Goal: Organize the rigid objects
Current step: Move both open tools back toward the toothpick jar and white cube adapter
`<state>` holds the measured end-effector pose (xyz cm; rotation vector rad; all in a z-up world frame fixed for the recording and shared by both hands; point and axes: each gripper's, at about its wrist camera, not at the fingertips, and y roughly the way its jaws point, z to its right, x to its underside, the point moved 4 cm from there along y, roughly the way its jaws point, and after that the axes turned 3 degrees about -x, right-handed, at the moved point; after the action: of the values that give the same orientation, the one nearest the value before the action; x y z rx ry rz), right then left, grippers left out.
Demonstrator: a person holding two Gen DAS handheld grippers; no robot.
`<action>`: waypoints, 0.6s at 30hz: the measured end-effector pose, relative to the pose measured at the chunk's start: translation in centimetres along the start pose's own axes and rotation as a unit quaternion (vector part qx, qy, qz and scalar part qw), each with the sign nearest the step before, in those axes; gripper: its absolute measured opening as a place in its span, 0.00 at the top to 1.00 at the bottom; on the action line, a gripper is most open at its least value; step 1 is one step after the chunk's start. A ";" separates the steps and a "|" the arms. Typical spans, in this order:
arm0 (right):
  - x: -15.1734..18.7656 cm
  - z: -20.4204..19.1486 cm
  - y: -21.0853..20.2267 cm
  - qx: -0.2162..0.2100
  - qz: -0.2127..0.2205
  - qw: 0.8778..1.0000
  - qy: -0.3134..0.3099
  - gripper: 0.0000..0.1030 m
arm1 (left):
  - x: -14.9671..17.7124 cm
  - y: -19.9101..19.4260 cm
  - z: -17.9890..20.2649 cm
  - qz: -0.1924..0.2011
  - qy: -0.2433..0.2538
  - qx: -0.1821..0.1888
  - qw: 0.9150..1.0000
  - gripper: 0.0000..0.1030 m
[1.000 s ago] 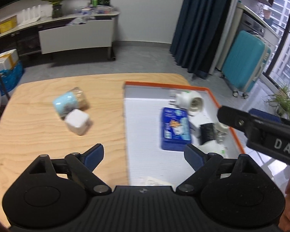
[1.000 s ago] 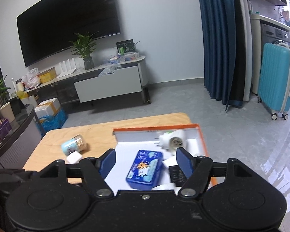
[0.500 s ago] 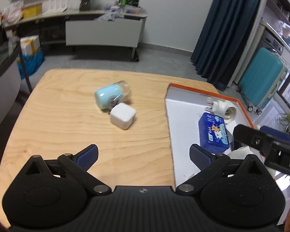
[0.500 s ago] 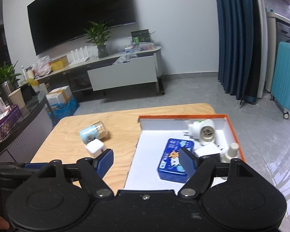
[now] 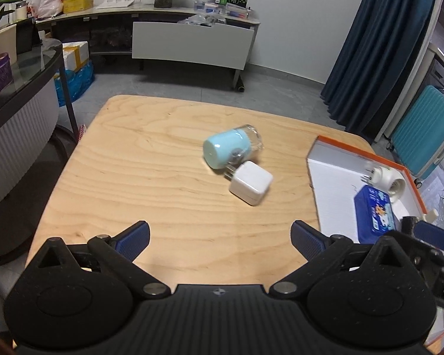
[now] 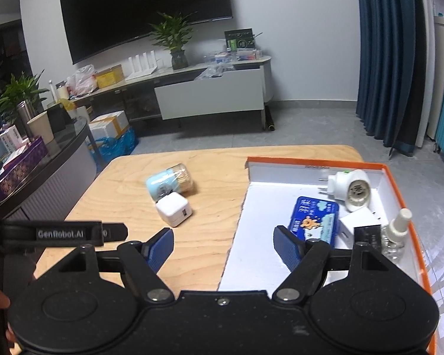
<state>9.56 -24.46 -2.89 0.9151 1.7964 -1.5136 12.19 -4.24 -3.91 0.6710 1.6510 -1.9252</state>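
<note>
Left wrist: wide-open hand-held gripper [image 5: 219,236] faces white cube charger [image 5: 251,186], prongs showing.

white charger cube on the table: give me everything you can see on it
The white charger cube is a small, glossy, plastic-looking block with rounded corners. Metal prongs on its far end point at the blue-capped toothpick jar lying just behind it; they look to be touching, though I can't be sure. The right wrist view shows a USB port on the side facing the box. It lies flat on the wooden table, outside the orange-rimmed box. Neither gripper touches it.
</note>
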 end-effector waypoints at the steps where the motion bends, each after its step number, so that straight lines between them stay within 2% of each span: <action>1: 0.0 -0.1 0.2 -0.001 -0.002 1.000 -0.001 0.15 | -0.1 0.2 -0.2 0.000 0.000 -0.001 1.000 0.00; 7: 0.1 -1.0 1.3 -0.011 -0.012 1.000 -0.013 0.15 | -0.8 1.1 -1.0 -0.001 -0.001 -0.001 1.000 0.00; 13: 0.4 -1.7 2.1 -0.021 -0.020 0.999 -0.024 0.15 | -2.5 3.3 -1.2 -0.001 0.019 -0.001 1.000 0.00; 18: 0.7 -1.9 2.5 -0.029 -0.024 0.999 -0.028 0.15 | -5.0 6.2 -0.3 -0.004 0.077 0.013 0.997 0.00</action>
<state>11.16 -22.22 -4.62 0.7992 1.8251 -1.4932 20.07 -4.40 -5.22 0.8445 1.7247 -1.9454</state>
